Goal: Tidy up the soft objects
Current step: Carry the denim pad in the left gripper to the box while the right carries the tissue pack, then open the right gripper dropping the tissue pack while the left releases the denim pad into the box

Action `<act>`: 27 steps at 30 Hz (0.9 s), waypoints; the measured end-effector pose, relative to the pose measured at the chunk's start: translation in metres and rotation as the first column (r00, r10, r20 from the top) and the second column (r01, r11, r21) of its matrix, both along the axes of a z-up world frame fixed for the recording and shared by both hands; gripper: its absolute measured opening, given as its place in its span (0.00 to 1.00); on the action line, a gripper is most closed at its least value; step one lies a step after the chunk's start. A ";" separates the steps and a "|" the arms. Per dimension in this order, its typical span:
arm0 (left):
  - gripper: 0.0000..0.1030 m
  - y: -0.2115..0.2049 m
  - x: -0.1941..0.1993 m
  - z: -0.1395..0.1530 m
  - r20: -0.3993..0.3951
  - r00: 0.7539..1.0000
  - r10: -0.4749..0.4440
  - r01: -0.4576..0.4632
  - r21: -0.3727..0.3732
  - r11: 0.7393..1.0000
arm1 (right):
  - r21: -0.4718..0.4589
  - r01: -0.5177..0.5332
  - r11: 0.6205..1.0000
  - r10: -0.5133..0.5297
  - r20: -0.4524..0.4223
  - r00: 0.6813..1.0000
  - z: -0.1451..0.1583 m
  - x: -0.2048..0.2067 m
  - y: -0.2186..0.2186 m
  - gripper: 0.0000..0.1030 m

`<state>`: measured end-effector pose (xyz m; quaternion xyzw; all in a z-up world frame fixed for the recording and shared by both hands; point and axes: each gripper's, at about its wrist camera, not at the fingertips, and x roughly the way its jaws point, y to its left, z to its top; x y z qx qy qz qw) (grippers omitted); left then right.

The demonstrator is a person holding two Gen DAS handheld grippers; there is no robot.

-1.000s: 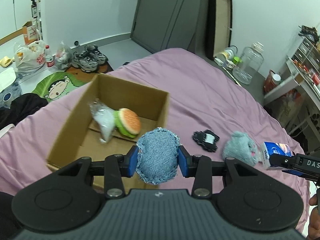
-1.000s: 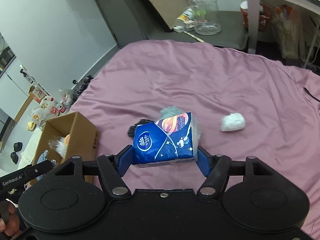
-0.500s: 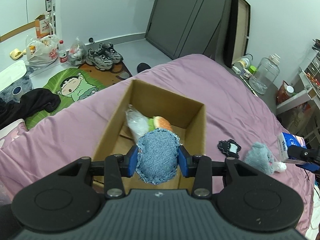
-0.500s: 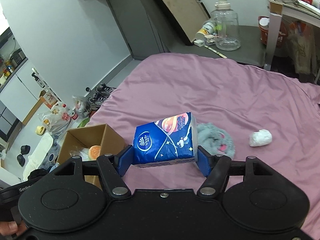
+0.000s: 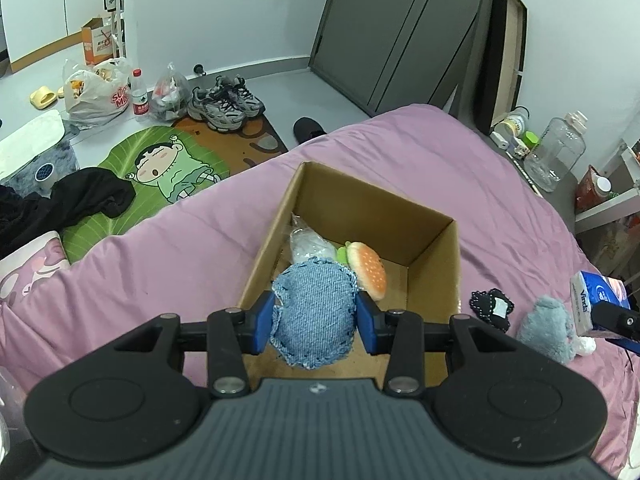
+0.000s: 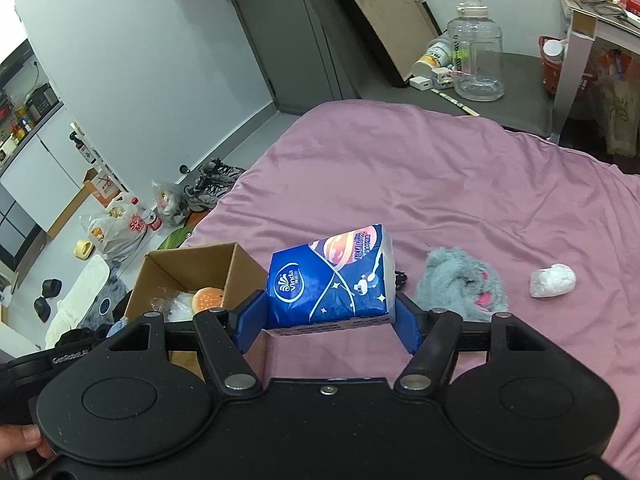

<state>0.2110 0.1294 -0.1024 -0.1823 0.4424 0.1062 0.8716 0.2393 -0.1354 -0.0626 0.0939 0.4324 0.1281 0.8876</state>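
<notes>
Left gripper [image 5: 316, 322] is clamped on a round denim cushion [image 5: 314, 316], now hanging over the near end of the open box [image 5: 434, 256]; a second ago it sat short of the box, off to the side, so the carry is basically done and a release would likely drop it inside. Right gripper [image 6: 329, 316] is squeezed on a blue tissue pack [image 6: 330, 280], now lifted well clear of the sheet [image 6: 400, 176] and swung toward the box; before, it was low over the grey plush. It probably goes in next. Inside the box: one burger toy [image 5: 366, 270] and one clear plastic bag [image 5: 308, 248], touching each other. Left on the sheet: one grey plush [image 6: 460, 284], one small black item [image 5: 490, 306] just beside the box's right wall, one white wad [image 6: 554, 280] further right, apart from the plush. Count: two in the box, two held, three loose. Floor clutter: one pair of sneakers [image 5: 226, 102], one green cartoon mat [image 5: 160, 168], one big clear jug [image 6: 478, 60].
</notes>
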 end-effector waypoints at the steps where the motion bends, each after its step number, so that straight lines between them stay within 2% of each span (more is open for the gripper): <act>1: 0.40 0.002 0.002 -0.002 -0.004 1.000 0.002 -0.002 0.000 1.000 | 0.002 -0.003 1.000 0.003 0.000 1.000 -0.001 0.000 0.002 0.63; 10: 0.43 0.008 0.017 -0.012 -0.032 0.999 0.020 -0.020 0.007 1.000 | 0.026 -0.054 0.998 0.054 0.008 0.999 -0.005 0.008 0.030 0.63; 17: 0.45 0.012 0.027 -0.020 -0.061 0.998 0.007 -0.008 -0.018 1.000 | 0.060 -0.093 0.994 0.092 0.011 0.996 -0.009 0.019 0.052 0.63; 21: 0.51 0.015 0.033 -0.019 -0.081 0.997 0.001 -0.005 -0.046 0.999 | 0.071 -0.121 0.990 0.121 0.006 0.993 -0.015 0.024 0.066 0.63; 27: 0.56 0.013 0.034 -0.015 -0.073 0.997 -0.015 0.012 -0.046 0.999 | 0.064 -0.124 0.990 0.125 -0.017 0.992 -0.026 0.034 0.079 0.63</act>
